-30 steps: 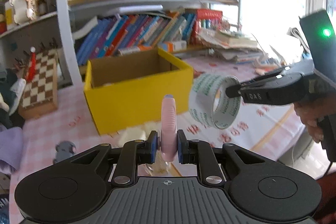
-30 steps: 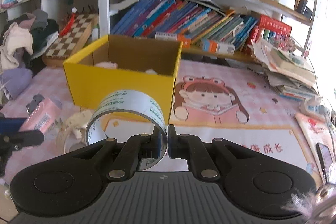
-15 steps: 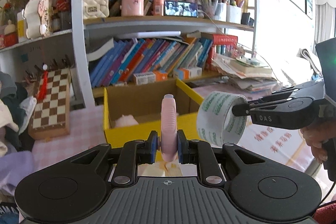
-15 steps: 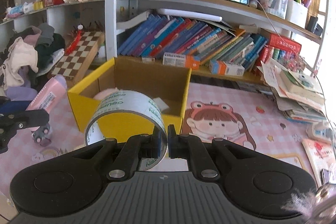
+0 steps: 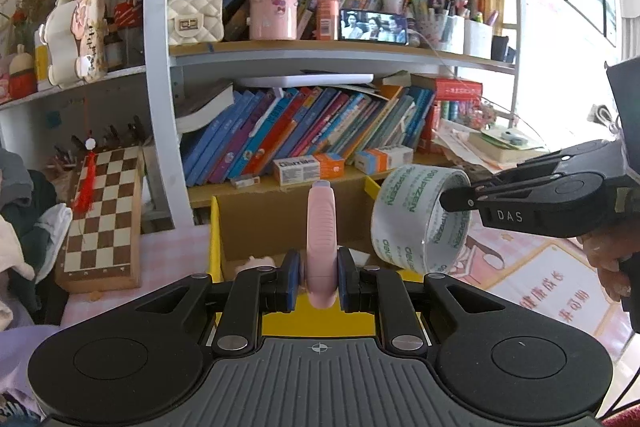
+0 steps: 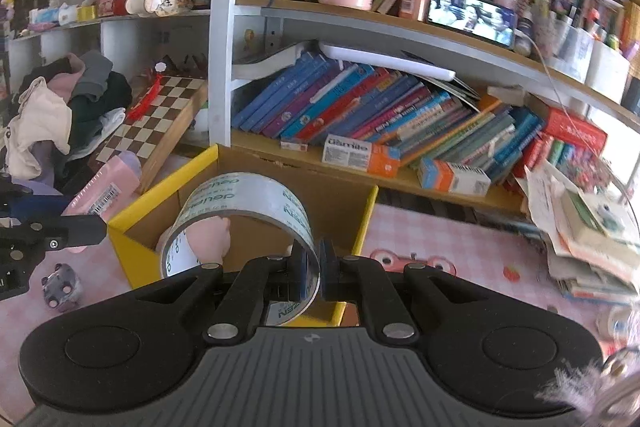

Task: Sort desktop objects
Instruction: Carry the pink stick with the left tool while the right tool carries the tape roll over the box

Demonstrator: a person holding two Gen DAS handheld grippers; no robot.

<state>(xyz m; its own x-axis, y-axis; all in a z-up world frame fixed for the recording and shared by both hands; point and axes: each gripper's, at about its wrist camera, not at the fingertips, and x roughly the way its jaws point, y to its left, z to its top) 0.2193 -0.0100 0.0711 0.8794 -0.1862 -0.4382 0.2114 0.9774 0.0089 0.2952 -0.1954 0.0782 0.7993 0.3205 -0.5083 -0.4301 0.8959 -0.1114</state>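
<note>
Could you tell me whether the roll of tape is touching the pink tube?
Apart. The left wrist view shows open background between the tape roll and the pink tube.

We cannot see the near wall of the yellow box point(image 5: 215, 227) in the left wrist view, since the left gripper point(image 5: 319, 281) and its body cover it, and the lower end of the pink tube point(image 5: 321, 247) disappears between the pads. In the right wrist view the tape roll point(image 6: 240, 227) hides much of the box's inside, so the pink object point(image 6: 210, 239) seen through it stays unidentifiable. At the far right edge a hand point(image 5: 608, 251) is cut off.
</note>
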